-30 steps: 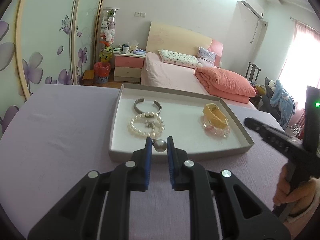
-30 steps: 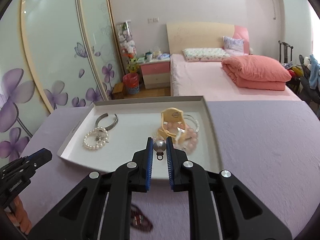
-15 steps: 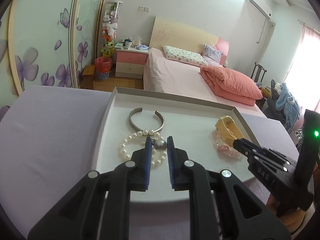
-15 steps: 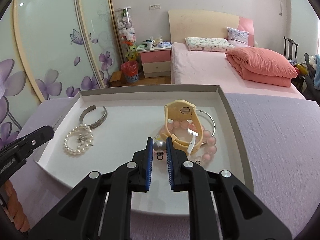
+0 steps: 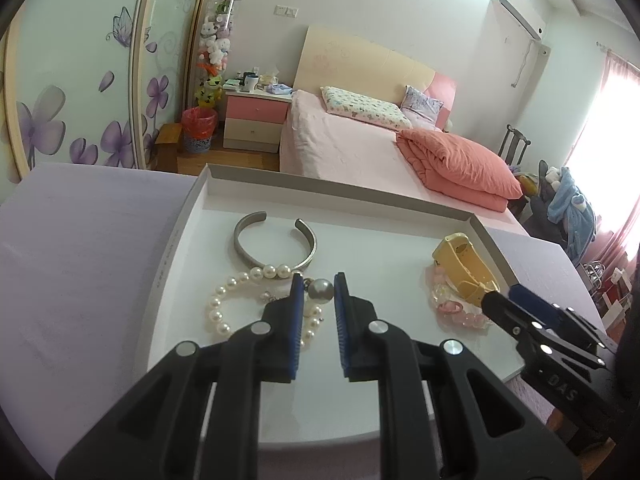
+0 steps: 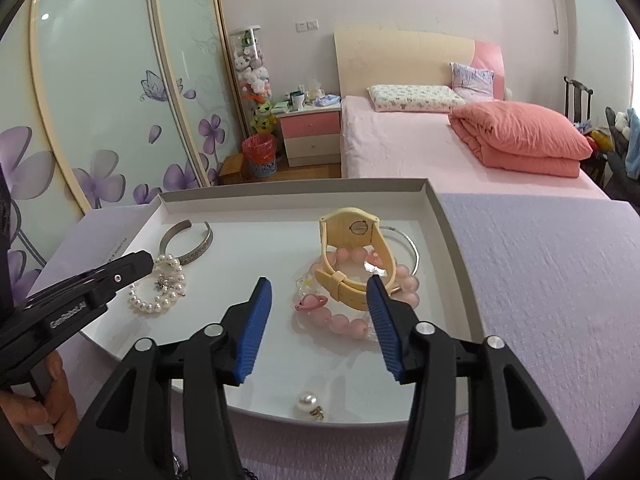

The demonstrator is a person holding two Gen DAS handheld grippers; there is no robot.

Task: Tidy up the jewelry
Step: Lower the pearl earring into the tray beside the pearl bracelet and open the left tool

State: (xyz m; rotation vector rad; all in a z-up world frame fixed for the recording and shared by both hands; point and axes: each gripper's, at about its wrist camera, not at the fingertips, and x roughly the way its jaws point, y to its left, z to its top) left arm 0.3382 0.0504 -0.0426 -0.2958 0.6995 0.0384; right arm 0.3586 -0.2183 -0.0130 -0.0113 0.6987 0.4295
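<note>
A table covered in lilac cloth (image 6: 560, 280) fills the lower half of both views. On it a shallow white tray (image 5: 188, 216) is set, seen at the centre of each frame. In the left wrist view a silver cuff (image 5: 276, 240) lies toward the tray's far left, with a pearl bracelet (image 5: 224, 300) just in front of it and touching it. A yellow watch (image 6: 352, 256) is seen right of centre in the right wrist view, resting on a pink bead bracelet (image 6: 344, 320), with a thin silver bangle (image 6: 412, 248) behind.

The left gripper (image 5: 317, 292) is held low in the centre of its frame, its jaws clamped on a grey pearl earring (image 5: 320, 290) above the pearl bracelet. The right gripper (image 6: 320, 300) is seen with its jaws opening and nothing pressed between them; a white pearl earring (image 6: 307, 402) lies on the tray floor near the bottom edge of the frame, under the jaws. A hand (image 6: 44, 400) is visible at the lower left of the right wrist view, holding the left gripper's handle.

Beyond the table a bed (image 5: 340, 148) with a pink sheet, a folded coral quilt (image 5: 460, 164) and pillows (image 5: 364, 106) occupies the upper middle. A pink nightstand (image 5: 256, 120) and a red bin (image 5: 199, 130) stand to its left, beside wardrobe doors (image 6: 100, 100) painted with purple flowers. An air conditioner (image 5: 520, 16) is mounted at the upper right, and a bright window (image 5: 616, 120) is seen at the right edge.
</note>
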